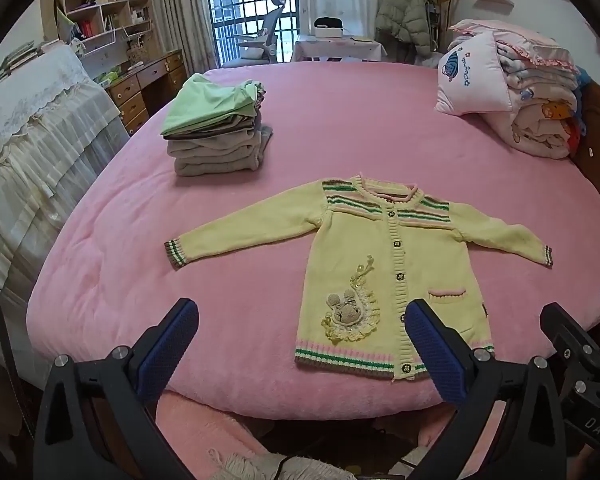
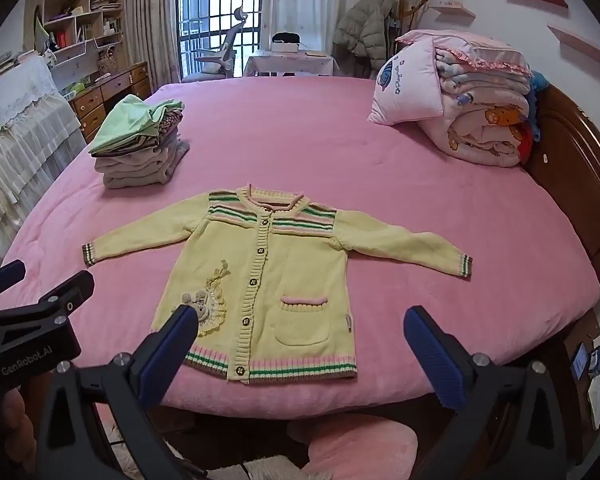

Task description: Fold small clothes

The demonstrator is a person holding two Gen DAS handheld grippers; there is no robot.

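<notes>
A small yellow knit cardigan [image 1: 396, 264] [image 2: 268, 276] lies flat and buttoned on the pink bed, sleeves spread to both sides, striped yoke away from me, a bunny patch on its left front and a pocket on its right. My left gripper [image 1: 300, 344] hangs open above the near edge of the bed, over the cardigan's lower left hem, with nothing between its blue pads. My right gripper [image 2: 300, 352] is open too, above the cardigan's hem, and holds nothing. Each gripper shows at the edge of the other's view.
A stack of folded clothes [image 1: 216, 128] [image 2: 140, 144] with a green piece on top sits at the bed's far left. Folded quilts and a pink pillow [image 1: 512, 100] [image 2: 460, 104] are piled at the far right by the wooden headboard [image 2: 580, 168]. A draped piece of furniture [image 1: 28, 140] stands left of the bed.
</notes>
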